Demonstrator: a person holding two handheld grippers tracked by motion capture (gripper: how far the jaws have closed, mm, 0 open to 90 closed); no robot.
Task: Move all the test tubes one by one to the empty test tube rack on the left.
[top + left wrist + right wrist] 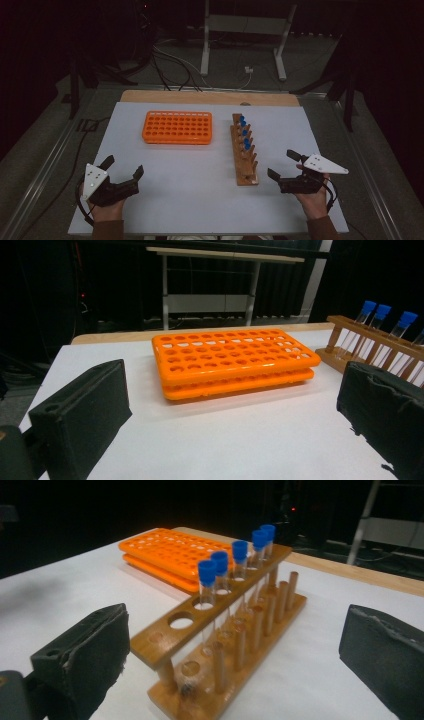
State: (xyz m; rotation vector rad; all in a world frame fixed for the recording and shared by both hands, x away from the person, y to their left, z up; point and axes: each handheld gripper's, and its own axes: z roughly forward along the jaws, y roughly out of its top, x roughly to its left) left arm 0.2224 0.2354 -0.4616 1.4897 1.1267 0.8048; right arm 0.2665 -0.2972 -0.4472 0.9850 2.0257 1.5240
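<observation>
Near the surface's front corners: left gripper (122, 169) and right gripper (284, 165), both spread wide, empty. Between them, toward the right, wooden rack (244, 150); orange rack (177, 127) toward the far edge. Five blue-capped tubes (239, 560) countable from the right gripper view.

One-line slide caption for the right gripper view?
Open right gripper faces a wooden rack holding five blue-capped tubes.

Counts: 1 orange tube rack (177, 127), no tubes in it. 1 wooden rack (220, 630) w/ 5 blue-capped tubes (207, 582) in a row, plus 2 open holes at the near end of the top bar. 2 grippers: left gripper (123, 168), right gripper (284, 164). 1 white table (200, 200).
</observation>
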